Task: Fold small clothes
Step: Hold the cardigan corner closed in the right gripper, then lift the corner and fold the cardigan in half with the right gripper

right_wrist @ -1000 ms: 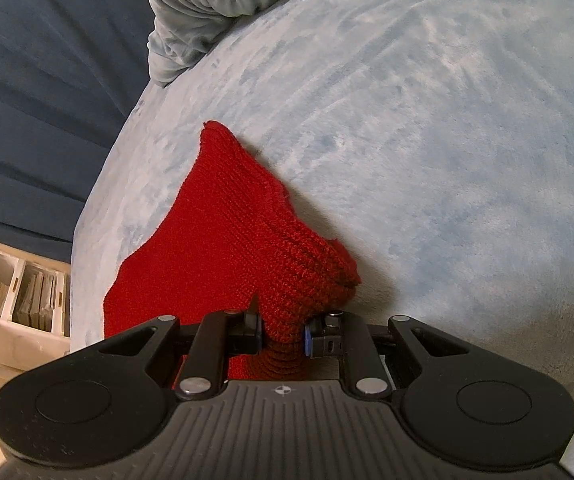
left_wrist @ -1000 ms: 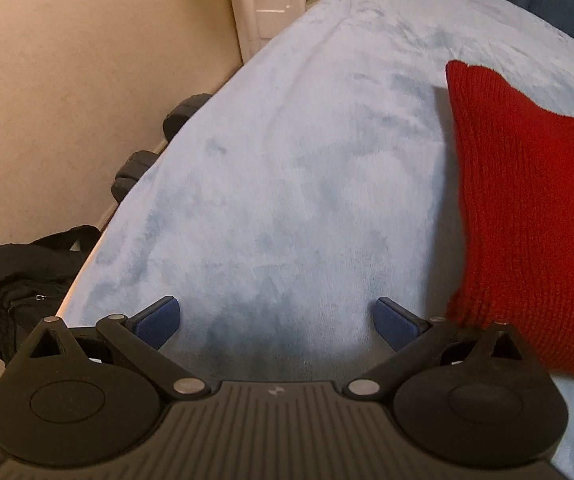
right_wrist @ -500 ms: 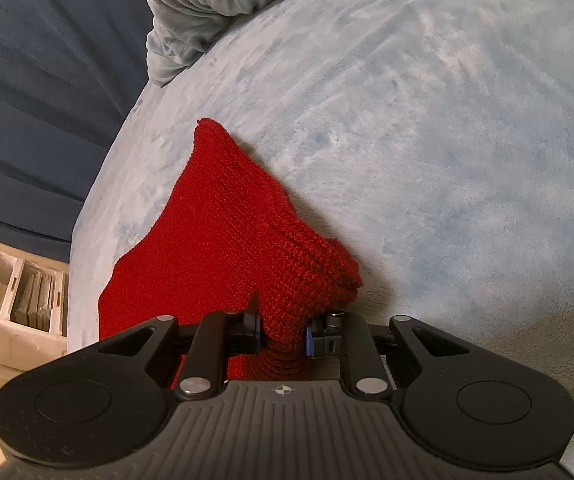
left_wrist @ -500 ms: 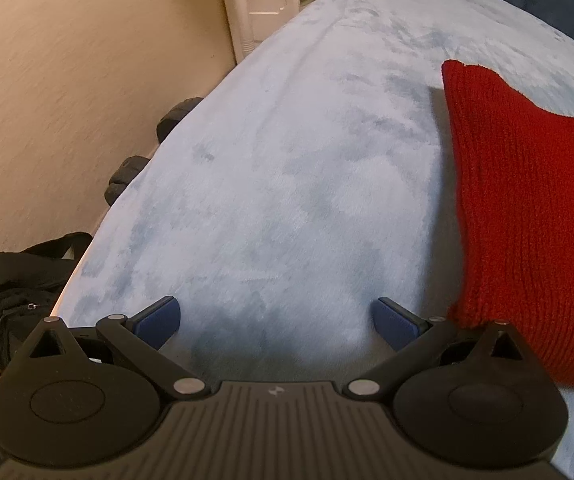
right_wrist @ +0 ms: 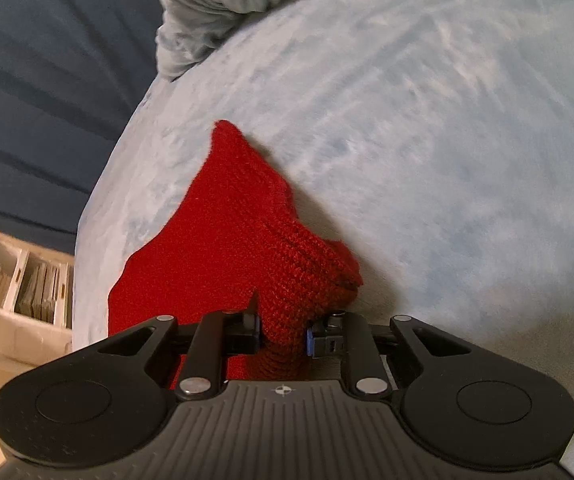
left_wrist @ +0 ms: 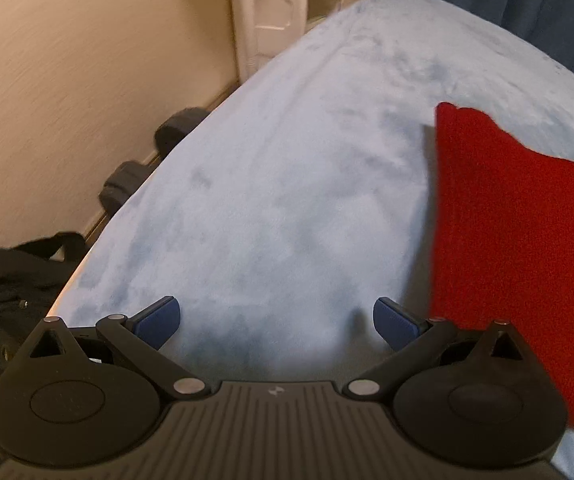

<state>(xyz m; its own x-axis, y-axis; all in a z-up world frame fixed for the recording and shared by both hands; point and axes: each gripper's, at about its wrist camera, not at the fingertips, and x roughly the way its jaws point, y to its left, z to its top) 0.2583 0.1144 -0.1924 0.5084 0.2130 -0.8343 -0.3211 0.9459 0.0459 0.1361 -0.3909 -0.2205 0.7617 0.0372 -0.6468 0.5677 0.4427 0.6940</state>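
Note:
A red knitted garment [right_wrist: 231, 232] lies on a pale blue fleece blanket [right_wrist: 447, 140]. My right gripper [right_wrist: 283, 336] is shut on a bunched near edge of the garment, which rises in a ridge toward the jaws. In the left wrist view the red garment [left_wrist: 515, 248] fills the right side, its near part lifted off the blanket [left_wrist: 287, 184]. My left gripper [left_wrist: 275, 320] is open and empty, low over the bare blanket, just left of the garment.
A cream wall and floor edge lie left of the bed, with a black bag [left_wrist: 11, 280] and dark slippers [left_wrist: 127, 184]. A white shelf unit [left_wrist: 271, 12] and blue curtain stand beyond. A crumpled grey blanket [right_wrist: 215, 12] lies at the far end; a storage box [right_wrist: 19, 284] sits below.
The left gripper's view has shifted a little and the garment's near edge hangs higher in it. The right gripper keeps its hold, with the garment drawn slightly further.

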